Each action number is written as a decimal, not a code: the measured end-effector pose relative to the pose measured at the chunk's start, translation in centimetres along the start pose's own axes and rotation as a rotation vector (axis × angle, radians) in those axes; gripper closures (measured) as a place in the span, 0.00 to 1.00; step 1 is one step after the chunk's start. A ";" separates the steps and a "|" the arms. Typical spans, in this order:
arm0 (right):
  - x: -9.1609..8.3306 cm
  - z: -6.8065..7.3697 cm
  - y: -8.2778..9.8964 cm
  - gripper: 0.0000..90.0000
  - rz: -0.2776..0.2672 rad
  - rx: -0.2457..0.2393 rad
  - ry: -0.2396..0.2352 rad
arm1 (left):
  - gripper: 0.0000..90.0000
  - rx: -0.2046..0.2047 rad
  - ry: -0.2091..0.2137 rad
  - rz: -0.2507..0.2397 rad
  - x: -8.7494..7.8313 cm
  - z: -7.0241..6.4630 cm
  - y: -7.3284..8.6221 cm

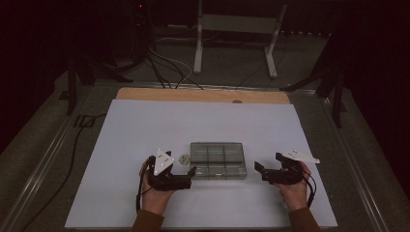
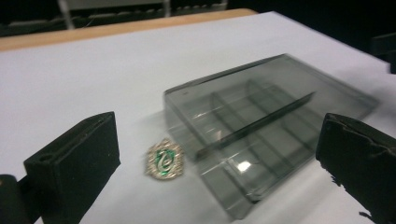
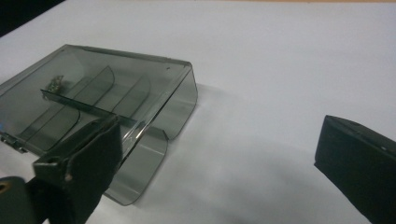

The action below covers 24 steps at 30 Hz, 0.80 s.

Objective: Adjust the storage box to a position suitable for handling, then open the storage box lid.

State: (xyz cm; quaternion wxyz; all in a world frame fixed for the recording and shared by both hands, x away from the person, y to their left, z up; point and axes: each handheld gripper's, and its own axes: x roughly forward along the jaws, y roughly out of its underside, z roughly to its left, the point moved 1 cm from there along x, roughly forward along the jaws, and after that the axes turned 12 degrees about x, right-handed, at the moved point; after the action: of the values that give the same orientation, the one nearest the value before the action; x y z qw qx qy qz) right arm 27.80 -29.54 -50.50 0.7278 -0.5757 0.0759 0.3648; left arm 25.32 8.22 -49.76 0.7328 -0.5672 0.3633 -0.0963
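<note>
A smoky see-through compartment box [image 1: 217, 160] lies flat with its lid closed in the middle of the white table sheet [image 1: 145, 125]. A small green and gold crest badge [image 1: 184, 158] rests on the sheet just left of the box. My left gripper [image 1: 191, 176] hovers at the box's near left corner, open, with nothing between its jaws. In the left gripper view the badge [image 2: 164, 159] and the box [image 2: 266, 126] lie ahead of the wide jaws [image 2: 219, 140]. My right gripper [image 1: 261, 173] is open to the right of the box. Its view shows the box [image 3: 93, 102] beyond its left jaw.
A wooden strip [image 1: 203, 95] borders the sheet's far edge. Beyond the table, cables [image 1: 164, 67] trail across the floor past a white metal stand [image 1: 237, 29] and dark tripod legs [image 1: 333, 82]. Bare sheet spreads on all sides of the box.
</note>
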 end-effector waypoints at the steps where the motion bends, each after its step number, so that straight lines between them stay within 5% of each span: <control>1: -0.2 -0.1 0.0 0.00 -0.008 0.002 -0.005 | 0.01 0.021 0.002 -0.002 -0.1 -0.2 -0.1; 5: -0.5 -0.3 0.1 0.00 -0.026 -0.004 -0.011 | 0.01 0.051 0.035 -0.005 -0.3 -0.8 -0.3; 11: -0.8 -0.8 0.3 0.00 -0.068 -0.022 -0.002 | 0.02 0.021 0.119 -0.021 -0.7 -1.4 -0.5; 16: -0.9 -1.0 0.4 0.00 -0.078 -0.011 0.000 | 0.07 0.023 0.147 -0.003 -0.9 -1.9 -0.5; 24: -0.8 -1.0 0.4 0.00 -0.080 -0.014 -0.001 | 0.50 0.026 0.196 0.033 -0.9 -2.3 0.2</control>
State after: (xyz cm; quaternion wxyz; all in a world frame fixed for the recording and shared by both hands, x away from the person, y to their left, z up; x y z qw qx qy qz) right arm 27.25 -30.78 -50.70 0.7377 -0.5832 0.0497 0.3364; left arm 23.14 6.99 -49.77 0.7025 -0.5396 0.4411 -0.1440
